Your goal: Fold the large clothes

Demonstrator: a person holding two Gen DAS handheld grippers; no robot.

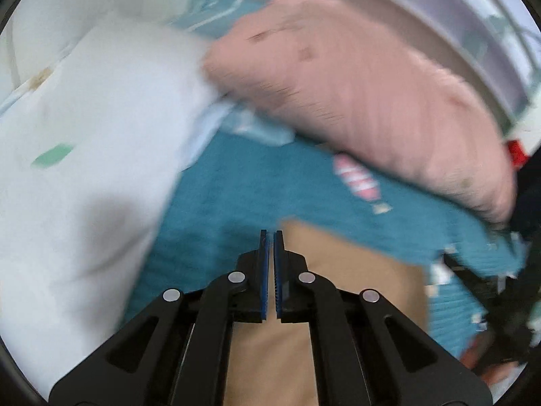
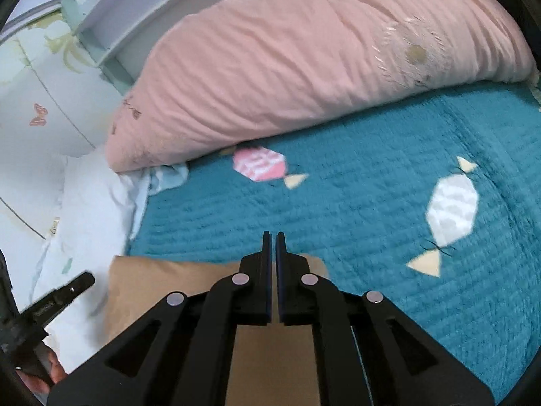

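The tan garment [image 2: 189, 280] lies flat on the near part of the bed, under both grippers, with straight edges and a squared far corner, so it looks already folded at least once; how many folds remain I cannot tell, since its near end runs out of view below the tools. The left gripper [image 1: 271, 237] has its fingers together with nothing between them, its tips hanging over the far edge of the cloth. The right gripper [image 2: 273, 238] is likewise closed and empty, poised at the same far edge where tan meets the teal quilt [image 2: 355, 209]. Neither tool holds the fabric, so the next step is probably another fold or a smoothing pass. Beyond, a pink duvet [image 2: 287, 67] is bunched across the far side of the bed, and a white pillow [image 1: 88, 135] crowds the left, touching the garment's left side and leaving little room there. The quilt to the right lies bare.
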